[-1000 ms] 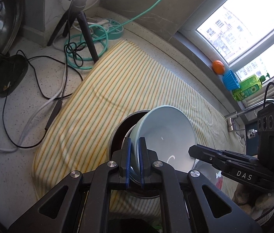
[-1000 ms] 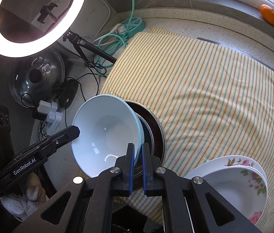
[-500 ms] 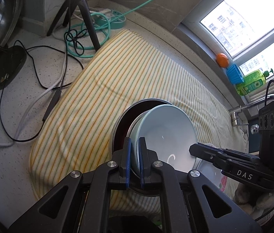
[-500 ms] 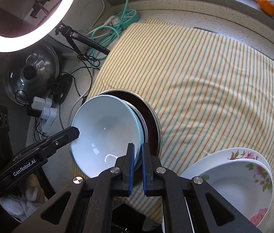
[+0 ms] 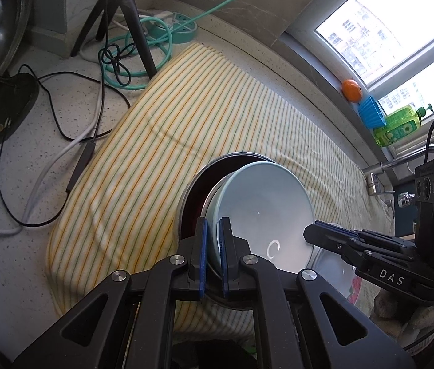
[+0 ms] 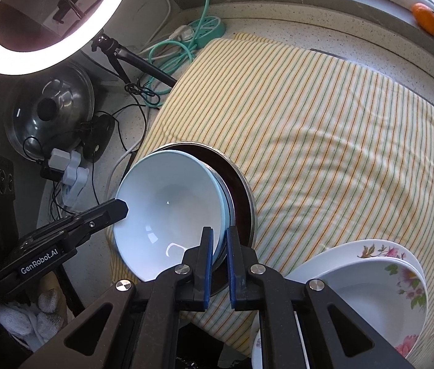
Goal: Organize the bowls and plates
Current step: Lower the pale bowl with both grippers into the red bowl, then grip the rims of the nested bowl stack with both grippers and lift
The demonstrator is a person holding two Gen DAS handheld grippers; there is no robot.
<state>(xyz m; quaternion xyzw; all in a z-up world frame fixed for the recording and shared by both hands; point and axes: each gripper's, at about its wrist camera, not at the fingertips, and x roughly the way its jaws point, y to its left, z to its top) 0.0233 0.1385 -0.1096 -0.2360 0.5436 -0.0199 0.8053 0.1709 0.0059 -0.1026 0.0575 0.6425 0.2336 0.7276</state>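
Left fingers: the left gripper point(image 5: 213, 240) has its blue-padded fingers point(image 5: 202, 246) pressed together on the near rim of the pale blue bowl point(image 5: 266, 209), one pad outside the wall and one inside.
Right fingers: the right gripper point(image 6: 219, 252) straddles the opposite rim of the same bowl; its jaws have just eased apart by a hair, a thin gap shows at the pads point(image 6: 207, 255), and the rim is still between them.
Pale blue bowl: tilted on edge between the two grippers, its open side turned toward the right gripper, with a small ring of glare low on the glazed inside.
Steel pan: a round dark-lined steel pan point(image 5: 195, 190) lies on the cloth just behind the bowl; the bowl leans against its rim, and a thin second metal edge shows between the two.
Floral plates: a stack of white deep plates with pink flowers point(image 6: 380, 279) rests at the near right edge of the cloth, beside the right gripper and apart from the pan.
Striped cloth: a yellow cloth with green and orange stripes point(image 5: 217, 117) covers the speckled countertop point(image 5: 32, 160) and carries all the dishes.
Left surroundings: black cables, a coiled green cord and a tripod stand point(image 5: 131, 21) by the cloth's far corner; in the right wrist view a lit ring light point(image 6: 32, 40) hangs above a steel lid point(image 6: 51, 113).
Window sill: an orange point(image 5: 351, 90), a blue cup and a green bottle point(image 5: 398, 124) sit by the window.
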